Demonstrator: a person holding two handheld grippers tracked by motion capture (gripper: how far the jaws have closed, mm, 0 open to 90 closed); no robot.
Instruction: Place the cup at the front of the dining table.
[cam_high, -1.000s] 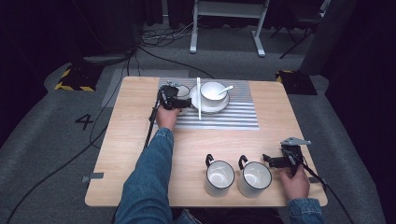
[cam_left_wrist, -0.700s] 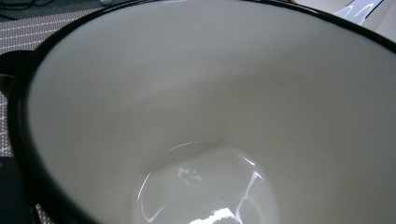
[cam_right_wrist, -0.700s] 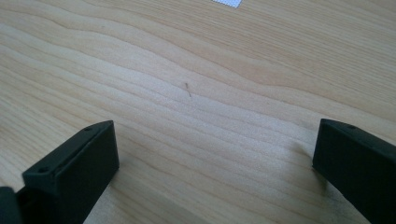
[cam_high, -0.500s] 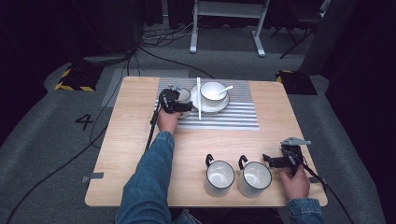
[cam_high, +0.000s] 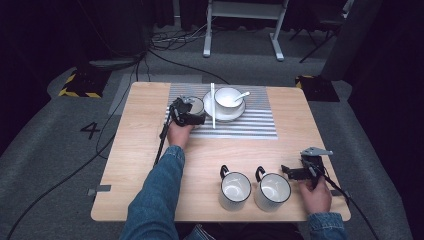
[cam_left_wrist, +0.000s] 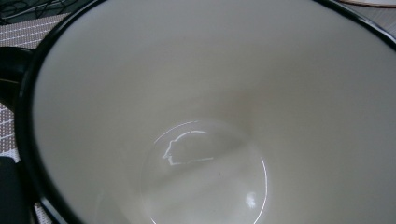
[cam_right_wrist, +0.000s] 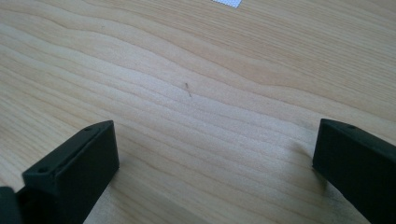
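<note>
At the far edge of the wooden table (cam_high: 135, 150), the left gripper (cam_high: 186, 113) sits against a white, black-rimmed mug (cam_left_wrist: 196, 116) on the striped mat (cam_high: 250, 125); whether its jaws clamp the mug cannot be told. The right gripper (cam_right_wrist: 215, 158) rests wide open near the right edge, just beside two matching mugs (cam_high: 255, 190).

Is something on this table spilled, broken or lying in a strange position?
Nothing stands out. The two mugs stand upright near the front edge, the bowl sits on its saucer with a spoon inside, and the striped placemat lies flat. No spill shows.
</note>
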